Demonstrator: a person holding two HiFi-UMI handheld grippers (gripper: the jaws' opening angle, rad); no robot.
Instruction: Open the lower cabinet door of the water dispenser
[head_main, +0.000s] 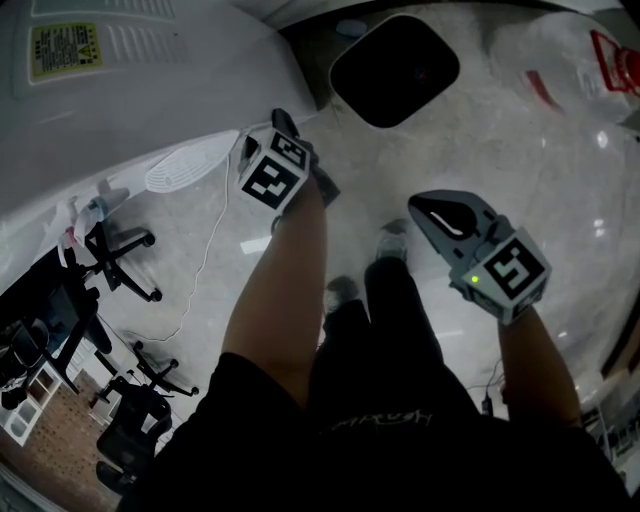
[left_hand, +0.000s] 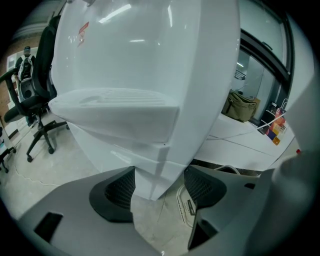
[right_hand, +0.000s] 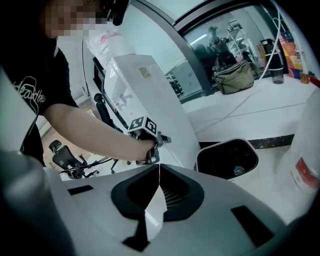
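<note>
Left tongs (left_hand: 160, 187) pinch the white water dispenser's lower door (left_hand: 155, 167) corner; right tongs (right_hand: 159, 175), at 4 o'clock, are closed, empty.

This is an office. Several swivel chairs (head_main: 120, 250) (dark, on star bases with castors) stand about on a polished, pale, stone-patterned floor (head_main: 560, 180), and a white cable (head_main: 213, 250) trails across it. Glass partitions (right_hand: 200, 55) in dark frames bound the room. A long white counter (right_hand: 260, 112) in front of them carries a bag (right_hand: 232, 77) and bottles (right_hand: 277, 62). A tall white water dispenser (head_main: 120, 90) stands near a waste bin (head_main: 395, 68), and a brick wall (head_main: 45, 455) shows behind the chairs.
</note>
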